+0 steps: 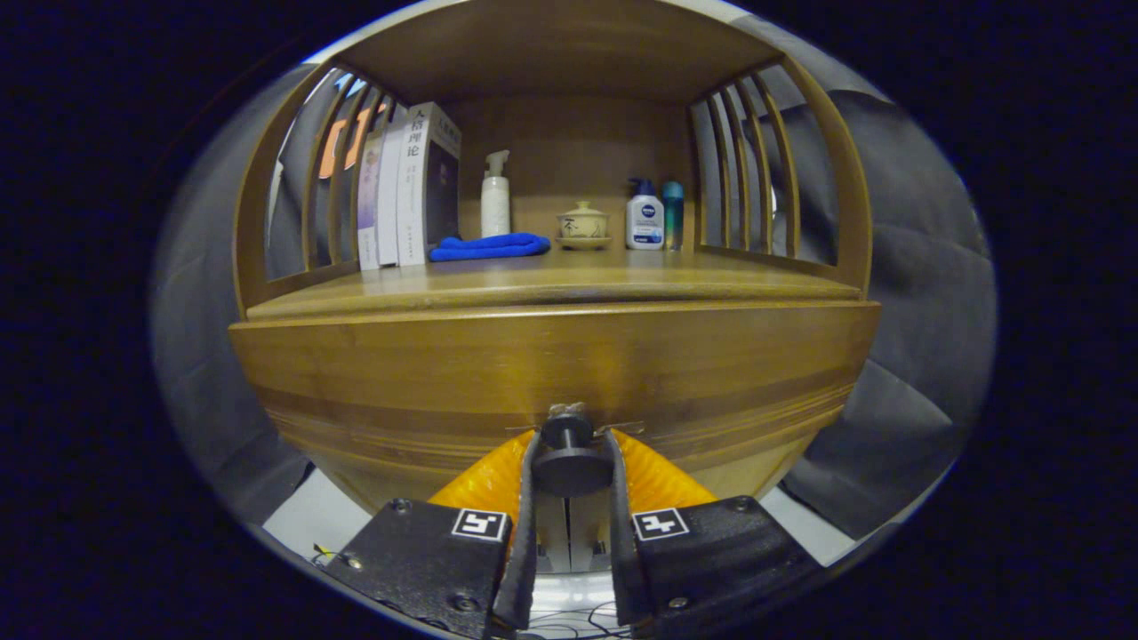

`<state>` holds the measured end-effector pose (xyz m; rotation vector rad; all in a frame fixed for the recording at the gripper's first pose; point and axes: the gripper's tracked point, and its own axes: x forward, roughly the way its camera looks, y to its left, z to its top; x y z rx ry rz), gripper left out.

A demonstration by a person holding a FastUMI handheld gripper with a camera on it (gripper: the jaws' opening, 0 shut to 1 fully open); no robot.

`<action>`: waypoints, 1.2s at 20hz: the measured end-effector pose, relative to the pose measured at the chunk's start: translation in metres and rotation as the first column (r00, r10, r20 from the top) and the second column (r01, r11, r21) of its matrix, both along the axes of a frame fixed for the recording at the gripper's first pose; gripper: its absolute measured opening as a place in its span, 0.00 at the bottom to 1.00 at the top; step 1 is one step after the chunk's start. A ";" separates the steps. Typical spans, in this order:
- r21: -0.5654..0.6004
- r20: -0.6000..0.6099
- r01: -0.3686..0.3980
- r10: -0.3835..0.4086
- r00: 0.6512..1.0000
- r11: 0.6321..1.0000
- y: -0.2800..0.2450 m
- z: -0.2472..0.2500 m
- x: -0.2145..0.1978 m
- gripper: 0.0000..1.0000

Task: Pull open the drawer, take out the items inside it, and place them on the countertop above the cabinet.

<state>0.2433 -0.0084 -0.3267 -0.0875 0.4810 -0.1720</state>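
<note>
Your tool (572,458) pinches the knob (570,462) of the closed drawer (551,373) between both fingers, below the worktop (551,284), where books (404,191), a blue cloth (489,246), bottles (495,196) and a lidded cup (583,222) stand at the back.

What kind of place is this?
Probably a staged home corner in a booth: a wooden cabinet with books, a blue cloth and lotion bottles, dark cloth behind. The gripper jaws grip the drawer knob.

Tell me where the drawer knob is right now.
In the gripper view, the knob sits between the tool's two fingers, on the drawer front below the shelf holding the blue cloth.
</note>
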 end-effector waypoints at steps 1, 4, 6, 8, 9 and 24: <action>-0.004 -0.003 -0.008 0.008 1.000 1.000 0.001 0.000 -0.006 0.38; 0.007 -0.009 -0.012 0.012 1.000 1.000 0.002 0.002 -0.021 0.38; 0.009 -0.008 -0.009 0.010 1.000 1.000 0.002 0.003 -0.039 0.38; 0.007 -0.010 -0.010 0.010 1.000 1.000 0.001 0.008 -0.061 0.38; 0.005 -0.010 -0.013 0.013 1.000 1.000 0.001 0.008 -0.069 0.38; 0.038 -0.048 -0.060 0.062 0.997 0.997 0.002 0.011 -0.178 0.37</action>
